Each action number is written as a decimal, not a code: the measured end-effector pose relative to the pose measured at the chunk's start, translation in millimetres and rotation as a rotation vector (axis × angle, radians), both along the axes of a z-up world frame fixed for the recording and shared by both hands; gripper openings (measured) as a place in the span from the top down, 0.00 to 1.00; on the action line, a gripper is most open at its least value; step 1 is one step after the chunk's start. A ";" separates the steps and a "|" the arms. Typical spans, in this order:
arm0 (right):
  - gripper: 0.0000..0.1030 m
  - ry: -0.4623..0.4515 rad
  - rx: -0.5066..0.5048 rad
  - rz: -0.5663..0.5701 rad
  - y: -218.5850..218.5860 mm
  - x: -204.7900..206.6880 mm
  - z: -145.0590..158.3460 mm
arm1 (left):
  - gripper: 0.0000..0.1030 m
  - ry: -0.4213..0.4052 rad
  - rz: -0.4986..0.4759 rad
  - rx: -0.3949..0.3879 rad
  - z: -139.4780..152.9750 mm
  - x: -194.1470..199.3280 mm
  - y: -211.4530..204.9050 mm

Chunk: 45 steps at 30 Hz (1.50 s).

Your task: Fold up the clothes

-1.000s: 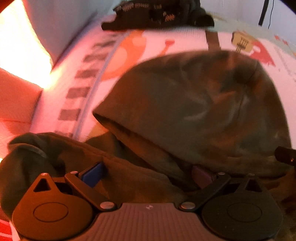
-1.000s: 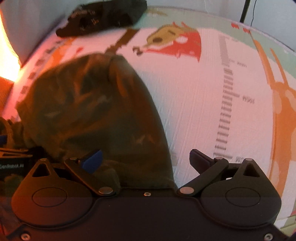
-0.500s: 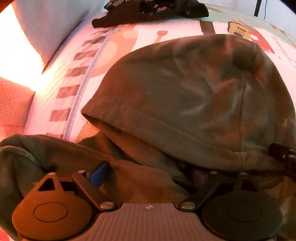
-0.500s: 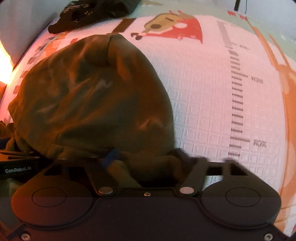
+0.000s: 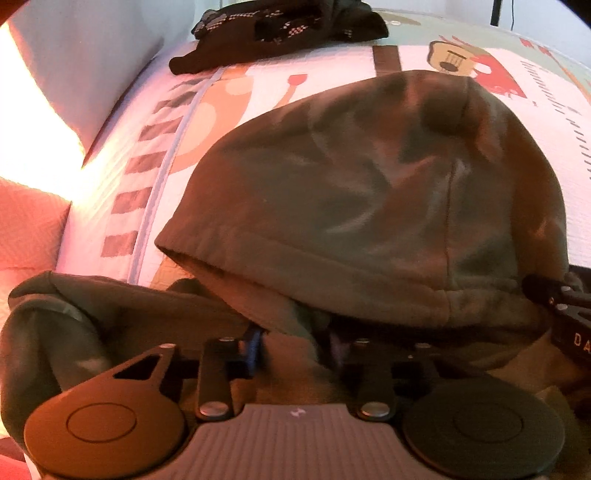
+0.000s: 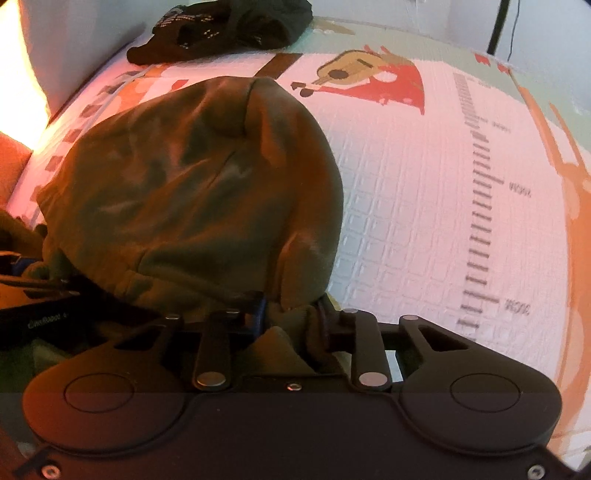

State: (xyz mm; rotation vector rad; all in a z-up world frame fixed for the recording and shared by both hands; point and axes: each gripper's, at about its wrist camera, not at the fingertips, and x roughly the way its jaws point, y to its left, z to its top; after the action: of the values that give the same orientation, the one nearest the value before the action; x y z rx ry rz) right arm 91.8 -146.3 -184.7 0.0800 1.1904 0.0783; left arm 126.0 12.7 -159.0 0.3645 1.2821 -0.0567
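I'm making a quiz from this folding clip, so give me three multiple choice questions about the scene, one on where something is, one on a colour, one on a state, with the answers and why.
1. Where does the black garment lie?
A. at the mat's far edge, beyond the hood
B. on top of the hood
C. between the left gripper's jaws

2. What colour is the hoodie?
A. white
B. olive green
C. bright blue

3. What is between the right gripper jaws?
A. nothing
B. the black garment
C. hoodie fabric

Answers:
1 A: it sits on the play mat behind the hood.
2 B: both views show olive green cloth.
3 C: green fabric bunches between the closing jaws; the left gripper is closing on fabric too.
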 end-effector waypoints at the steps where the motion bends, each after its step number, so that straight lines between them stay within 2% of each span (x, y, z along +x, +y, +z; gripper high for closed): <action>1: 0.77 -0.005 -0.004 0.005 -1.3 -0.7 1.1 | 0.70 0.002 0.001 -0.001 0.4 -0.3 -1.1; 8: 0.79 -0.018 -0.031 0.000 -21.3 -3.4 6.4 | 0.75 0.016 -0.011 -0.009 2.2 -4.3 -15.1; 15: 0.80 -0.015 -0.042 -0.052 -61.8 -7.1 5.8 | 0.79 0.032 -0.065 -0.031 3.2 -11.2 -48.6; 30: 0.80 -0.033 -0.122 -0.144 -174.2 -26.8 9.7 | 0.80 0.073 -0.201 -0.061 3.6 -27.7 -153.4; 45: 0.81 -0.055 -0.197 -0.264 -296.9 -50.2 15.0 | 0.83 0.084 -0.323 -0.079 8.4 -46.6 -274.8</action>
State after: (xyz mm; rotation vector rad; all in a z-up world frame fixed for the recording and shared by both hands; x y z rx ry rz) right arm 41.5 -443.2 -169.7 0.0608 1.1176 -0.2666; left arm 79.4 -262.1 -150.6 0.5024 1.2898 -0.3989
